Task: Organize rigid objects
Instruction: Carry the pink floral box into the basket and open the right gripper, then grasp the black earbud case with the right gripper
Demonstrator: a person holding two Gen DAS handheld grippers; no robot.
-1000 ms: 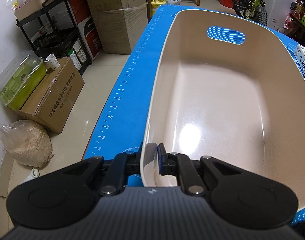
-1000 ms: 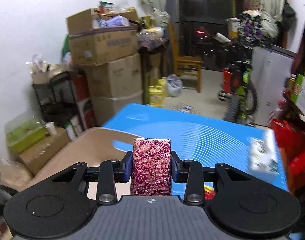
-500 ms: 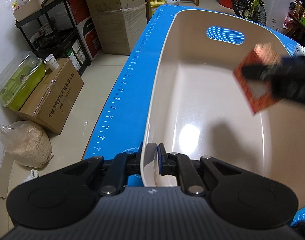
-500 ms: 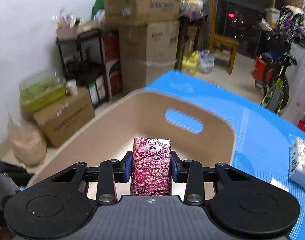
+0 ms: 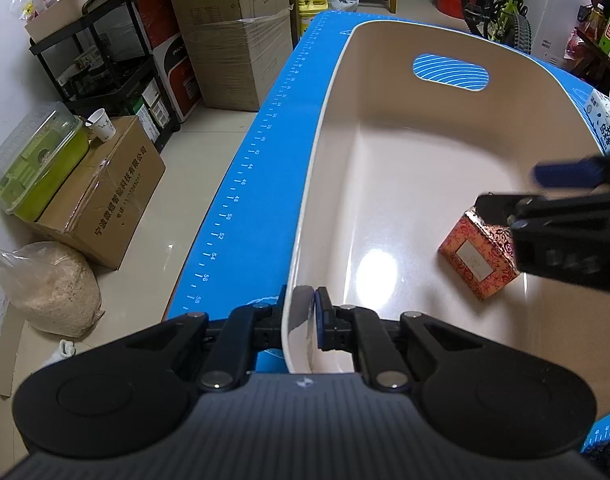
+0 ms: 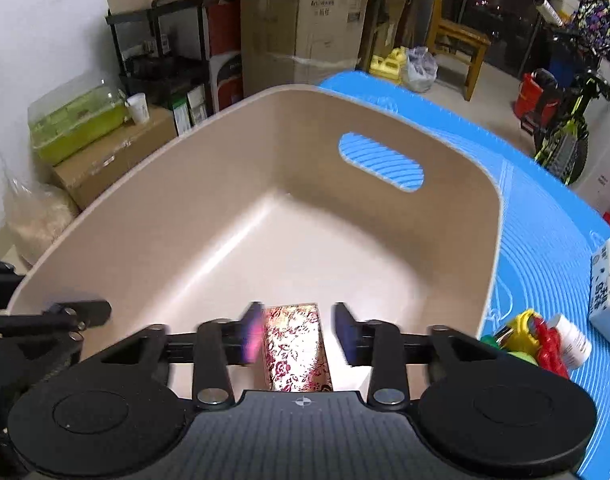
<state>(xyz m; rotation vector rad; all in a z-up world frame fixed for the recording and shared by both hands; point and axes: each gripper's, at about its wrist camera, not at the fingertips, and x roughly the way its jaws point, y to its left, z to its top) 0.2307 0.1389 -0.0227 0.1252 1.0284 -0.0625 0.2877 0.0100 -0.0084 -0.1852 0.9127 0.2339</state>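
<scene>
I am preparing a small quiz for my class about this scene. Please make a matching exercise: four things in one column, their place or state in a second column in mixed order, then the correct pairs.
Things:
1. red floral box
2. left hand-held gripper
3. right hand-held gripper
4. paper cup

States:
A. clamped on the beige tub rim
B. on a cardboard box on the floor
C. lying on the tub floor
D. jaws just opened, pads clear of the box

Pairs: 1-C, 2-A, 3-D, 4-B

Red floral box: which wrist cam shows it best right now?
Left wrist view. The red floral box lies on the beige bin floor with its labelled face and two sides visible; the right gripper covers only one corner. The right wrist view shows just its top, blurred, between jaws that have just been opening.
</scene>
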